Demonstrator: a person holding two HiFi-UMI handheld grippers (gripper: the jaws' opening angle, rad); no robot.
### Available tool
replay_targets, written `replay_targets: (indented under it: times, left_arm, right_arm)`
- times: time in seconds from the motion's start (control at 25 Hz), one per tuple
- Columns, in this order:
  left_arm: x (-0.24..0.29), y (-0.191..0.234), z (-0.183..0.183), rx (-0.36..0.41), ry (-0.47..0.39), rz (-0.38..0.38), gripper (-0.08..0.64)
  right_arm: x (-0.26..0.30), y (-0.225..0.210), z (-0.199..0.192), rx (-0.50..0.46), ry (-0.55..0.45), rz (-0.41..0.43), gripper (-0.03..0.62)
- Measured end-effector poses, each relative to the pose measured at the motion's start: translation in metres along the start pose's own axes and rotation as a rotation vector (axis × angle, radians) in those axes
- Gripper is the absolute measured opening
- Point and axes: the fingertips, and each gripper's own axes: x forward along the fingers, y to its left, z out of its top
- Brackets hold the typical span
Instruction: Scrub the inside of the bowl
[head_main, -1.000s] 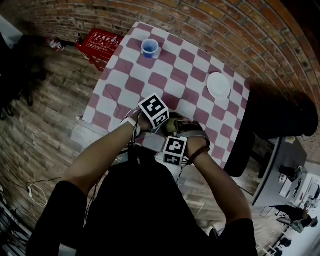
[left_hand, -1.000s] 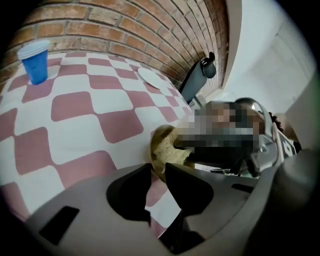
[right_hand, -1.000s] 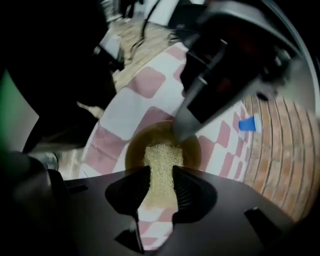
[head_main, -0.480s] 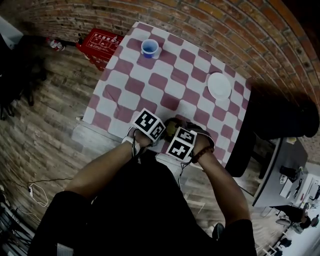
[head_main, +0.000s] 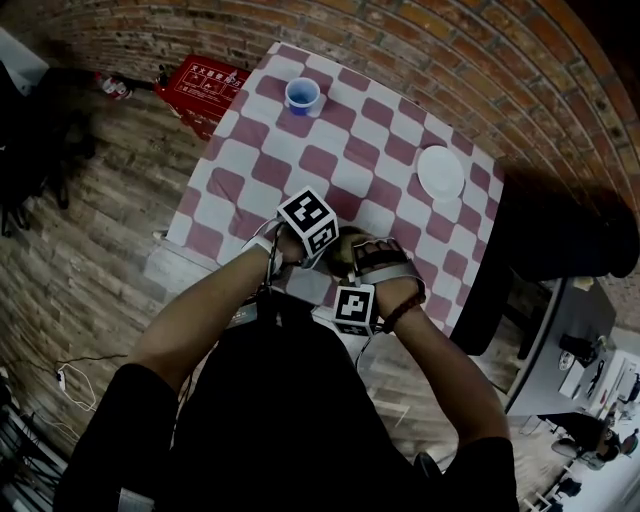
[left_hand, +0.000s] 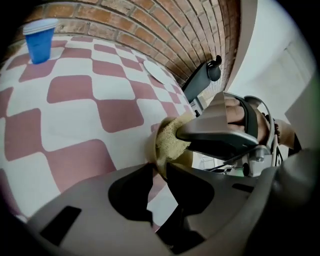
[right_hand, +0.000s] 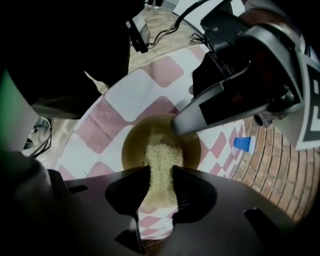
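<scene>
- Broadly, the bench (head_main: 250, 150) is the largest thing: a flat rectangular top under a soft cloth of red and white checks, giving the crockery a level footing.
- The left hand-held gripper (left_hand: 159, 167) is grey moulded plastic with a marker cube, and it comes in from about 9 o'clock of the bowl (right_hand: 135, 142). Its jaws have just been closing with the bowl's rim between them and now pinch that rim. I judge this is to stop the bowl sliding or turning under the scrubbing.
- The right hand-held gripper (right_hand: 161, 172) points steeply down from 6 o'clock. Its jaws are clamped on the scrub pad (right_hand: 162, 152), so the pad's free end reaches down inside the bowl.
- The bowl sits at the bench's 6 o'clock edge, close to the person, probably for easy reach. It is round, olive-brown and smooth-walled, so it is likely to skid if released.
- The white plate (head_main: 440, 172) is round, flat and glossy. It lies well apart at 1 o'clock of the bowl, clear of the work.
- The blue cup (head_main: 300, 95) is a tapered, plastic-looking tumbler with a pale rim. It stands upright at 11 o'clock, far across the bench.
- The scrub pad is a pale yellow, coarse, fibrous oblong, and its rough face lies against the bowl's inside.
</scene>
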Motion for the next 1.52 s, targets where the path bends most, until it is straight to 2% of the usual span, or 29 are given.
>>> replay_targets:
  times: [0.08, 0.16, 0.32, 0.4, 0.44, 0.52, 0.6, 0.72, 0.84, 0.96, 1.08, 1.2, 1.28, 1.36, 1.44, 1.52]
  left_arm:
    - [-0.007, 0.005, 0.004, 0.022, -0.009, 0.013, 0.095]
    - [-0.013, 0.010, 0.008, 0.016, -0.059, 0.037, 0.105]
    - [-0.012, 0.005, -0.002, -0.110, -0.178, 0.022, 0.140]
    - [-0.004, -0.002, -0.011, -0.186, -0.224, -0.002, 0.141]
    - [0.001, -0.006, -0.015, -0.222, -0.244, -0.014, 0.141]
    - [0.009, -0.009, -0.018, -0.281, -0.275, -0.034, 0.141]
    - [0.013, -0.009, -0.017, -0.288, -0.272, -0.034, 0.136]
    - [0.014, -0.009, -0.016, -0.201, -0.191, -0.014, 0.116]
    - [0.014, -0.007, -0.012, -0.118, -0.105, -0.013, 0.109]
    - [0.009, -0.003, -0.007, -0.086, -0.057, -0.012, 0.100]
    - [0.008, 0.000, -0.005, -0.013, 0.016, 0.014, 0.101]
    - [0.009, 0.003, -0.008, 0.088, 0.091, 0.063, 0.107]
    - [0.007, 0.005, -0.007, 0.129, 0.096, 0.092, 0.107]
    - [0.002, 0.006, -0.005, 0.106, 0.044, 0.093, 0.114]
    - [-0.003, 0.003, -0.003, 0.008, -0.047, 0.055, 0.159]
    - [-0.004, 0.000, -0.006, -0.106, -0.126, 0.017, 0.170]
  right_arm:
    - [-0.001, 0.000, 0.005, 0.087, -0.041, 0.036, 0.153]
    - [0.000, 0.004, 0.011, 0.270, -0.099, 0.138, 0.153]
    - [-0.001, 0.000, 0.016, 0.673, -0.178, 0.330, 0.153]
    - [-0.001, -0.002, 0.018, 0.799, -0.208, 0.388, 0.153]
    - [-0.002, -0.003, 0.020, 0.831, -0.217, 0.403, 0.153]
    - [-0.002, -0.003, 0.021, 0.838, -0.222, 0.410, 0.153]
    - [-0.003, -0.001, 0.023, 0.793, -0.218, 0.404, 0.153]
    - [-0.005, 0.003, 0.022, 0.647, -0.214, 0.374, 0.153]
    - [-0.005, 0.009, 0.016, 0.422, -0.159, 0.323, 0.153]
    - [-0.003, 0.015, 0.008, 0.193, -0.088, 0.255, 0.153]
    - [-0.001, 0.006, 0.006, 0.076, -0.061, 0.148, 0.153]
    - [-0.003, -0.018, 0.000, -0.010, -0.010, -0.008, 0.153]
    - [-0.005, -0.024, 0.004, 0.062, -0.054, -0.037, 0.153]
    - [-0.009, -0.020, 0.009, 0.259, -0.140, 0.031, 0.153]
    - [-0.014, -0.014, 0.005, 0.439, -0.181, 0.122, 0.153]
    - [-0.017, -0.007, -0.002, 0.509, -0.172, 0.172, 0.153]
